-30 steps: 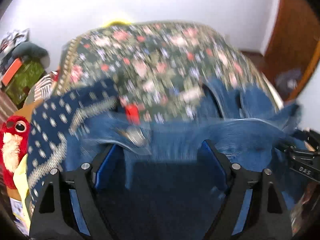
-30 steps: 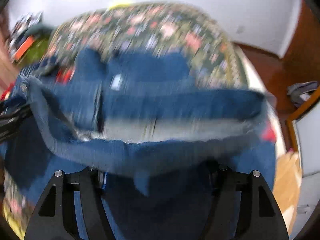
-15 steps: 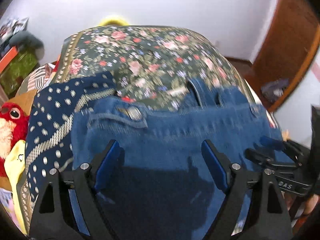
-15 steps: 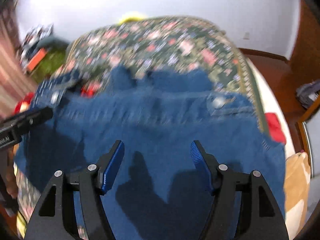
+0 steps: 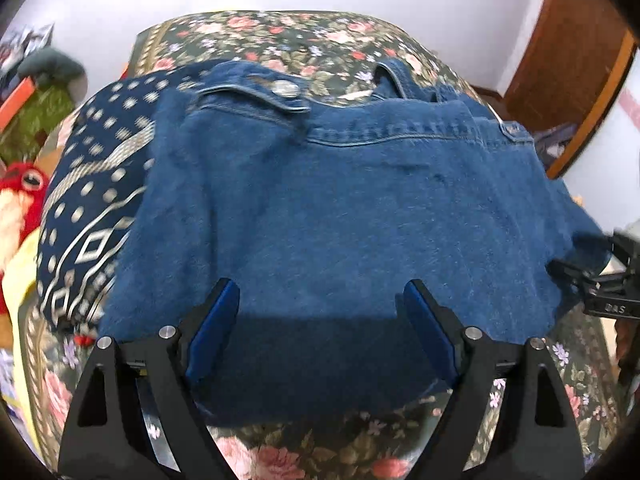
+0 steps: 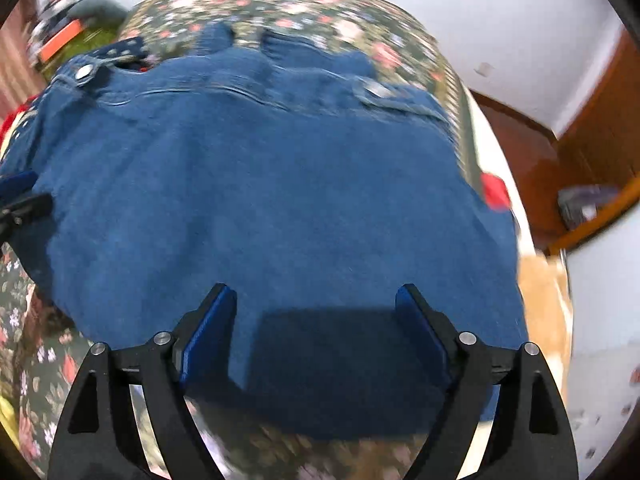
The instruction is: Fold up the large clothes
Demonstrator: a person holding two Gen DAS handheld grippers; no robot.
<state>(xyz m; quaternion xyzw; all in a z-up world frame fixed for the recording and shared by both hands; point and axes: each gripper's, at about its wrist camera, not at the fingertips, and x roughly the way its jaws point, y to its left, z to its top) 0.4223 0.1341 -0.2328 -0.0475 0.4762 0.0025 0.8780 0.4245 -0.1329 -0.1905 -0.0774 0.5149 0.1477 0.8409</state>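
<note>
- The folded blue denim garment (image 5: 360, 208) lay flat on the floral-covered bed (image 5: 304, 40), directly ahead of and beneath both tools, its long axis running side to side, with the buttoned band on the far edge.
- The left tool (image 5: 320, 312) stood spread, pinching nothing.
- The right tool (image 6: 316, 312) had just been opening; nothing was between its pads.
- Each hovered over its own near corner.
- Only the left view showed the navy patterned cloth (image 5: 92, 200) beside the denim; only the right showed the bed's right edge.
</note>
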